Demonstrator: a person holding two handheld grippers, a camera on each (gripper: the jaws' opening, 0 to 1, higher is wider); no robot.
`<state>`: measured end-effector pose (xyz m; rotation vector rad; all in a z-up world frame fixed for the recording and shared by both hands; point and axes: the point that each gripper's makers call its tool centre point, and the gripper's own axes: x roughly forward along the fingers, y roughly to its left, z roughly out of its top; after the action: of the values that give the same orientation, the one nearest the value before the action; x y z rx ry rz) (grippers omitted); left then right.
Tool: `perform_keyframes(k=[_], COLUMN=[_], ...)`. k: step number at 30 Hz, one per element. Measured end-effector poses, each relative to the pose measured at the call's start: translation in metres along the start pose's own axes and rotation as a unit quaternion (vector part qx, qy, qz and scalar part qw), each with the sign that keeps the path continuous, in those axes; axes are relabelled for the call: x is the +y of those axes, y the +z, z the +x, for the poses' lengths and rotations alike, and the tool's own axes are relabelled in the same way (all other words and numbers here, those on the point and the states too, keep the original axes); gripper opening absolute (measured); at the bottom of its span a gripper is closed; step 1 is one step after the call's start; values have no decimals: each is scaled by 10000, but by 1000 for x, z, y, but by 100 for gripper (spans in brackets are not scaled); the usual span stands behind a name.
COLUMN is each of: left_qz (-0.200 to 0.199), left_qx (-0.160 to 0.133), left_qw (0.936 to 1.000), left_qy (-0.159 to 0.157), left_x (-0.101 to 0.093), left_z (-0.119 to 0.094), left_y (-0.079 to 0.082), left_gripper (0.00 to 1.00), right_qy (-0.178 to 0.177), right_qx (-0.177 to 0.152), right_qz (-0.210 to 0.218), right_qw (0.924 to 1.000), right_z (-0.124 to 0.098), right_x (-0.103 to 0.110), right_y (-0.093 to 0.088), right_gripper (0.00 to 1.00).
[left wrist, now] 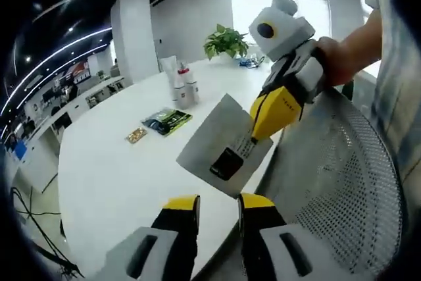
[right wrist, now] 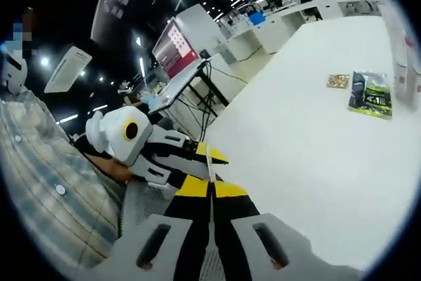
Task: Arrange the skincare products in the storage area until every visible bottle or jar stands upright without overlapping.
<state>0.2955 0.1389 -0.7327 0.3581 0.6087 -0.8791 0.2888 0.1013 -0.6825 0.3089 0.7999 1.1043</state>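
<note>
Several skincare bottles (left wrist: 183,87) stand upright in a cluster far back on the white table (left wrist: 112,176); a blurred bottle (right wrist: 406,64) shows at the right edge of the right gripper view. My right gripper (left wrist: 260,131) is shut on a corner of a grey card (left wrist: 223,146) with a black square and a label, held in the air over the table's near edge. In its own view the right gripper (right wrist: 210,187) pinches that card (right wrist: 209,162) edge-on. My left gripper (left wrist: 218,203) is open and holds nothing, just below the card; it shows as the left gripper (right wrist: 197,153) beside the right one.
A green packet (left wrist: 168,121) and a small gold packet (left wrist: 136,135) lie flat mid-table, seen again as the green packet (right wrist: 370,95) and gold packet (right wrist: 338,81). A potted plant (left wrist: 226,41) stands at the far end. A mesh chair (left wrist: 342,182) sits at the near edge.
</note>
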Motion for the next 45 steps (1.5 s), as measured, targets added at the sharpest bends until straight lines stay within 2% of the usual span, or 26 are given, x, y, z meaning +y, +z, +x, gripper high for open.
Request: perform_keyframes(k=[1,2,3,4,6,7,13,15,20,23,28,32,34,37,42,45], left_qz=[98,277,310,369,382,374,443,402,337,384,318,318,324,77,71,22], left_qx=[-32,-15,-14,-133,-142,-119,129,100,149,194,280,289,241,156,126,178], left_qw=[9999,9988,9979,9959,9945,9945,9942,9939,9937,9938,9934,9928,9924,9941,9947,9950], left_qy=[129,394,576,817,969,972,976,1018,1060,1024,1069,1121,1164,1073,1016,980], left_x=[4,13,19,27,33,33,34,37,40,38,40,42,44,41,39,39], left_z=[0,-1,-3,-4,-5,-5,-3,-4,-4,-3,-2,-4,-5,-3,-3,-2], left_y=[1,0,1,5,5,4,-3,-2,-4,-6,-10,-10,-9,-8,-7,-9], left_gripper=[28,33,40,51,62,64,54,54,53,51,51,47,43,44,43,43], right_qy=[4,-13,-148,-174,-238,-300,-499,-570,-817,-902,-984,-1098,-1131,-1074,-1284,-1399], right_qx=[17,30,53,86,84,84,121,93,-370,-361,-121,72,157,401,540,560], right_qz=[27,35,4,15,43,20,221,295,856,887,656,734,911,1333,1506,1821], right_qw=[10000,10000,9999,9998,9997,9995,9984,9979,9923,9913,9929,9912,9893,9844,9787,9717], right_z=[0,1,1,1,2,3,11,9,3,4,11,21,26,34,44,49], right_x=[0,0,-5,-7,-10,-14,-29,-35,-61,-74,-93,-116,-127,-136,-165,-180], right_y=[-1,-1,-2,-4,-4,-4,-4,-3,20,34,57,75,82,86,97,101], right_gripper=[0,0,0,0,0,0,0,0,0,0,0,0,0,0,0,0])
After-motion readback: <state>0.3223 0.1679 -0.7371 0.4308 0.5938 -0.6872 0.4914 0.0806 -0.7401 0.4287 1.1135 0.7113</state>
